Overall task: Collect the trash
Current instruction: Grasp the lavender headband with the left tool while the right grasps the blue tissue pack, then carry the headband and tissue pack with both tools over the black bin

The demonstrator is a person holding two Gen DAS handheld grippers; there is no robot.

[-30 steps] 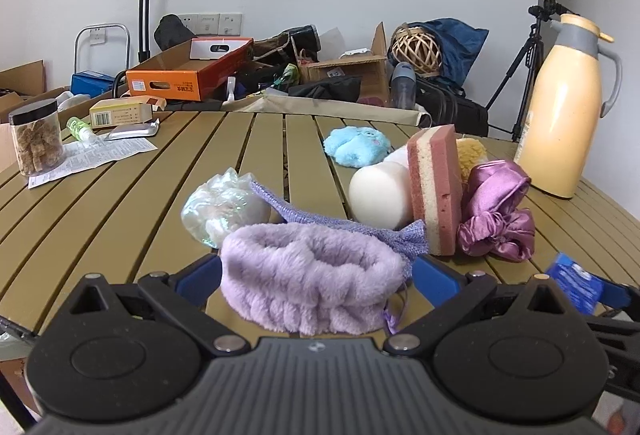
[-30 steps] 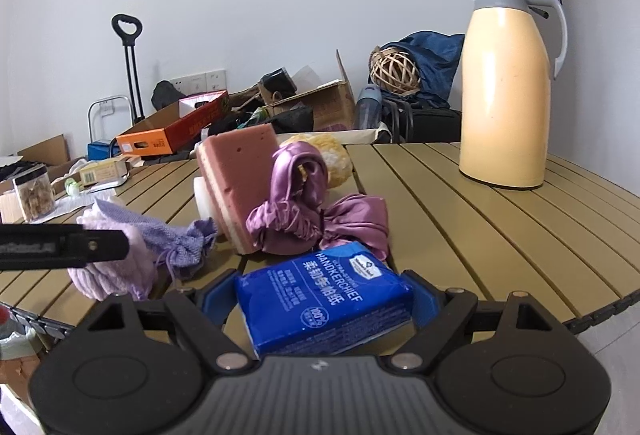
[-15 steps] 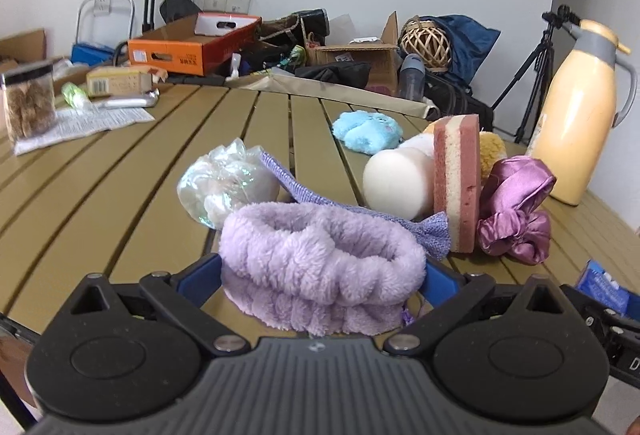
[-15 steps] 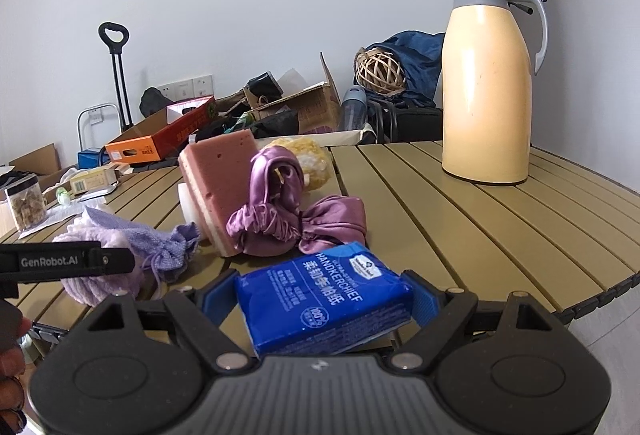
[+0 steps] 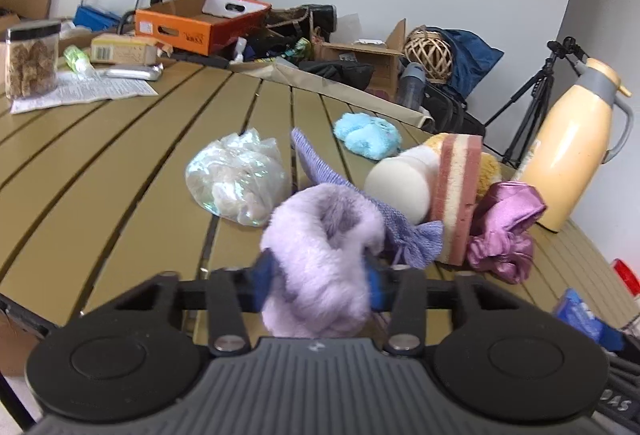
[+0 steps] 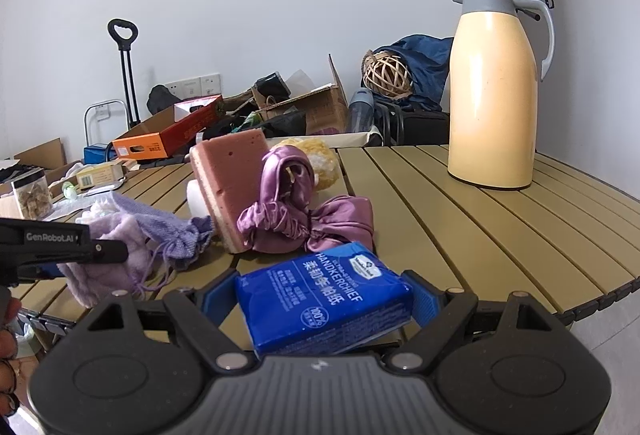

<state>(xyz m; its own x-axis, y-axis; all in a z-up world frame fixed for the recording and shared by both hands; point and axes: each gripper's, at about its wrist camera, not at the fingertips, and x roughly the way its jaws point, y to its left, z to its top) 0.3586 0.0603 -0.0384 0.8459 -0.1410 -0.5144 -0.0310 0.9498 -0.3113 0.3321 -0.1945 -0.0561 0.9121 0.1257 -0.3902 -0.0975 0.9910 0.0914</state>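
The slatted tan table (image 5: 120, 163) fills most of both views; its left half is open bare slats from the near edge out to the far left, and in the right wrist view the curved right edge (image 6: 600, 299) drops off to grey floor, with bare slats between it and the central clutter. The cream thermos jug (image 6: 494, 87) stands upright at the far right, well apart from the rest. Mid-table, crowded together, are a pink-and-cream sponge (image 5: 458, 195) standing on edge, a white roll (image 5: 398, 187) just left of it, a crumpled purple satin cloth (image 5: 504, 235) on its right, a woven lilac pouch (image 5: 404, 235) in front, and a crinkled clear plastic bag (image 5: 236, 177) to the left. A fluffy blue item (image 5: 368, 135) lies farther back.

The left gripper (image 5: 318, 279) is narrowed onto a fluffy lilac headband (image 5: 320, 259), bunched between its blue pads near the table's near edge. The right gripper (image 6: 320, 299) clasps a blue tissue pack (image 6: 324, 295) between its pads, just in front of the satin cloth and low over the near edge.

At the far left stand a jar (image 5: 30, 65) and a printed paper sheet (image 5: 84, 93).
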